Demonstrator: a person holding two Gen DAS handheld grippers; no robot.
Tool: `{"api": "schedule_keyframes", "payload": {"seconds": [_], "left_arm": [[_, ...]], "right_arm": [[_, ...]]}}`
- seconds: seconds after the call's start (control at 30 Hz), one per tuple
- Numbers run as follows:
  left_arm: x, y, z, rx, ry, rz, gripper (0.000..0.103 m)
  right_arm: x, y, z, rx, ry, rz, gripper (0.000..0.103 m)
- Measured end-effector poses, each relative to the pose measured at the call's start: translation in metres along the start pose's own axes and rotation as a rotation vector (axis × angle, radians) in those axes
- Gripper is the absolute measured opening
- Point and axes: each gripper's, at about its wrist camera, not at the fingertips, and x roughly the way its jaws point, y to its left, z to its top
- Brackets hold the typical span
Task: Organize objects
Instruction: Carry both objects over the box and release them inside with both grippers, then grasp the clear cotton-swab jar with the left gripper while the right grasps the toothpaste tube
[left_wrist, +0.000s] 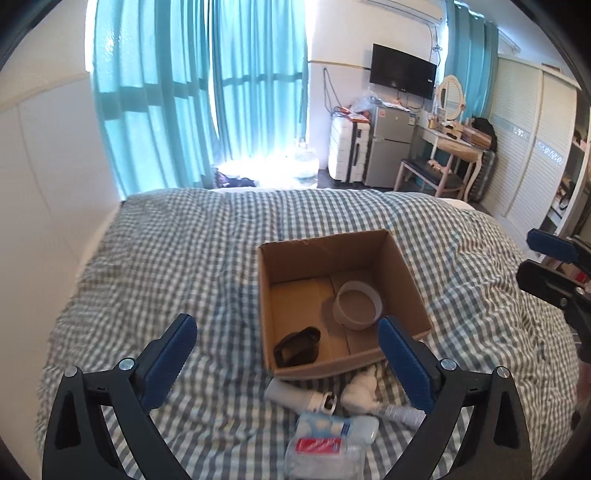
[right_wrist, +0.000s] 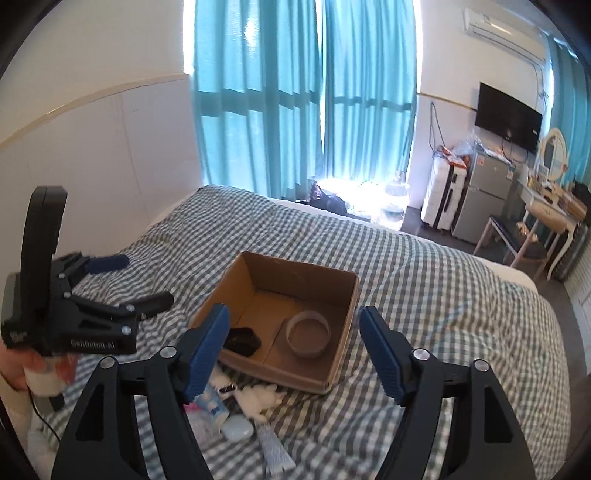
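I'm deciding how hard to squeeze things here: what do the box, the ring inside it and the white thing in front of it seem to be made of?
The box looks like plain brown cardboard, matte, with flap seams on its floor. The ring looks like pale, semi-translucent plastic or tape, smooth; which one is unclear. The white thing seems soft, fluffy fabric or plush, lumpy in outline.

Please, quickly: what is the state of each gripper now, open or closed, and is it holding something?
Left gripper: open, holding nothing.
Right gripper: open, holding nothing.
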Motion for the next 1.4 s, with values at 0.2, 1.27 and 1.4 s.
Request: {"api": "schedule_keyframes", "payload": {"seconds": [0.2,1.27,1.4], "left_arm": [[-0.040,-0.004,-0.025,-0.013,-0.039,0.037,0.103],[0.117,-0.029,-0.174,-0.119,0.355,-0.095,0.103],[0.124,-0.027,-0.176,-0.125,0.360,-0.120,0.103]], "right_arm": [[-0.035,0.004,-0.023,-0.041,0.008,0.041,0.085],[0.162,0.012,-0.154,-0.111,0.444,0.254,0.049],[0.184,0.023,-0.169,-0.142,0.535,0.281,0.037]]}}
